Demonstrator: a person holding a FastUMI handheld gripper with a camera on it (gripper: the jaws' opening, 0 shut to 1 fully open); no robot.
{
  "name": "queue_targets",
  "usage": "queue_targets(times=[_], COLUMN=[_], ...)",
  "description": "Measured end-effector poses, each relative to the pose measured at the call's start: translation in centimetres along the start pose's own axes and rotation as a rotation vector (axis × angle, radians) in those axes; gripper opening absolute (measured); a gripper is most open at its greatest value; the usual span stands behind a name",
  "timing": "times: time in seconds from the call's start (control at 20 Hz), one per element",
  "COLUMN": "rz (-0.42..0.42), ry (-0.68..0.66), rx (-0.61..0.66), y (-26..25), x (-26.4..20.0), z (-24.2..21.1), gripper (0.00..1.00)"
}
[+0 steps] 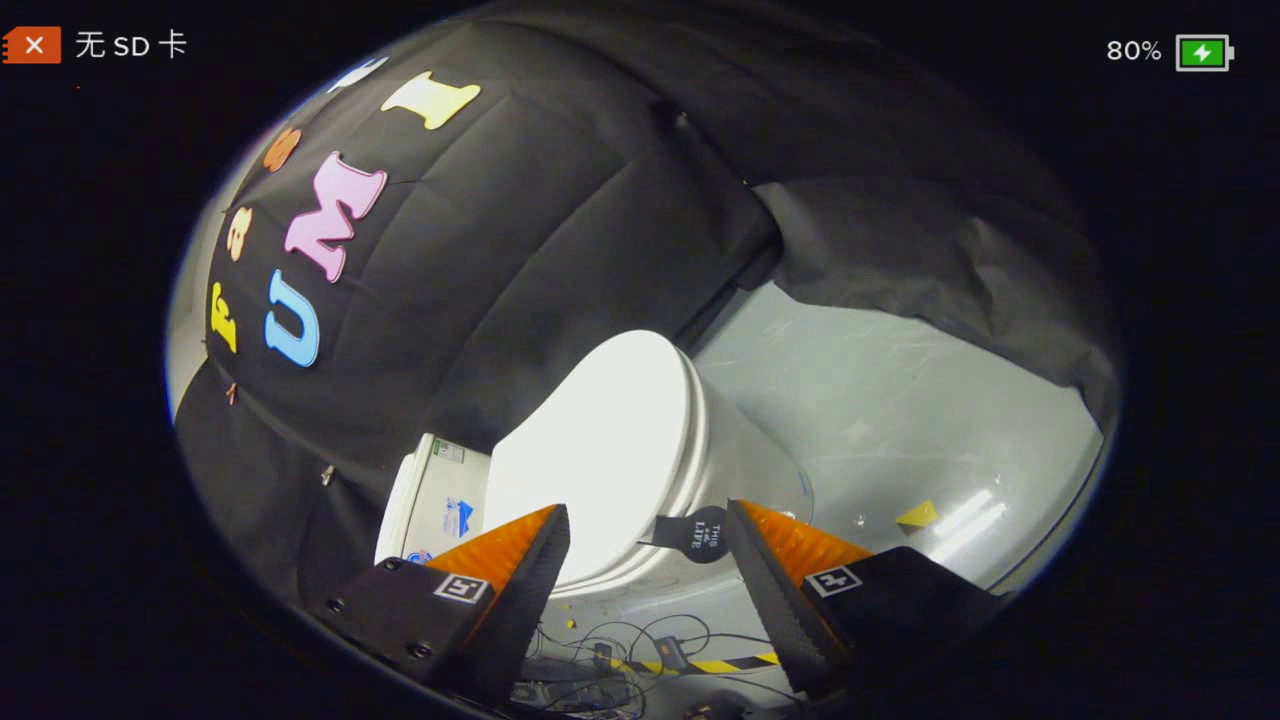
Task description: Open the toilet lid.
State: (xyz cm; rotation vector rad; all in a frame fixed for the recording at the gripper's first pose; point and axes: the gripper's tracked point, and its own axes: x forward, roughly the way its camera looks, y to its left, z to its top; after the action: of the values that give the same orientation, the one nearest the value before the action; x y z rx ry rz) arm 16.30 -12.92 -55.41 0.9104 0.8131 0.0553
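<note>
Gripper [648,520] fingers spread apart, nothing between them. Just ahead, the closed toilet lid [600,440] and a black tag [700,533] at its rim. Bare grey floor [900,400] to the right. Cables [640,650] near, under the fingers. Tank [435,495] left.

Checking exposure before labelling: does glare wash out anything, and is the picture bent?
Gripper view: the closed toilet lid is blown out to flat white; fisheye curves the floor; the open gripper fingers stay sharp; the floor's cables sit in shadow.
</note>
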Motion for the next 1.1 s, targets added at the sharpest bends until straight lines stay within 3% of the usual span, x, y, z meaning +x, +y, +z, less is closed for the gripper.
queue_targets(times=[0.25,0.4,0.7,0.75,0.9,1.1], rz=[-0.021,0.020,0.000,0.048,0.038,-0.054], ry=[0.043,0.022,0.024,0.007,0.031,0.023], rx=[0.066,0.158,0.314,0.356,0.330,0.219], y=[-2.5,-2.4,-4.1,-4.5,-3.2,-2.1], x=[2.5,3.4,5.1,4.5,3.4,3.5], z=[-2.4,-2.1,-3.0,-1.5,-2.6,-2.5], gripper=[0.99,0.95,0.42,0.32,0.05,0.05])
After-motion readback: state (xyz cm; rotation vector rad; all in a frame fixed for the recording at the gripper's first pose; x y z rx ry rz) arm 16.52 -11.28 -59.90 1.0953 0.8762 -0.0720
